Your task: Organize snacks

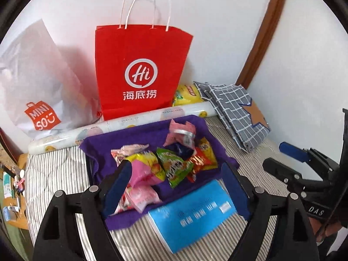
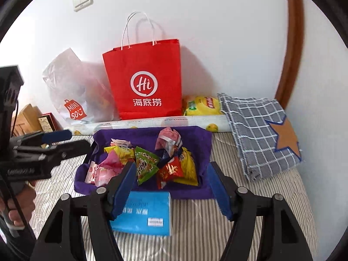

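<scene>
A purple fabric basket (image 1: 139,134) (image 2: 195,137) sits on the striped bed and holds several snack packets: pink (image 1: 141,174) (image 2: 106,169), green (image 1: 176,167) (image 2: 145,163), red (image 2: 171,169) and yellow (image 2: 189,169). A blue pack (image 1: 191,215) (image 2: 145,213) lies flat in front of the basket. My left gripper (image 1: 176,187) is open and empty above the basket's near edge. My right gripper (image 2: 171,187) is open and empty over the blue pack and the basket's front. Each gripper shows in the other's view, the right (image 1: 289,163) and the left (image 2: 54,143).
A red paper bag (image 1: 141,71) (image 2: 145,80) stands against the wall, with a white plastic bag (image 1: 41,87) (image 2: 74,91) to its left. A yellow chip bag (image 2: 202,106), a patterned roll (image 1: 121,126) (image 2: 152,124) and folded checked cloth (image 1: 239,113) (image 2: 261,134) lie behind and right.
</scene>
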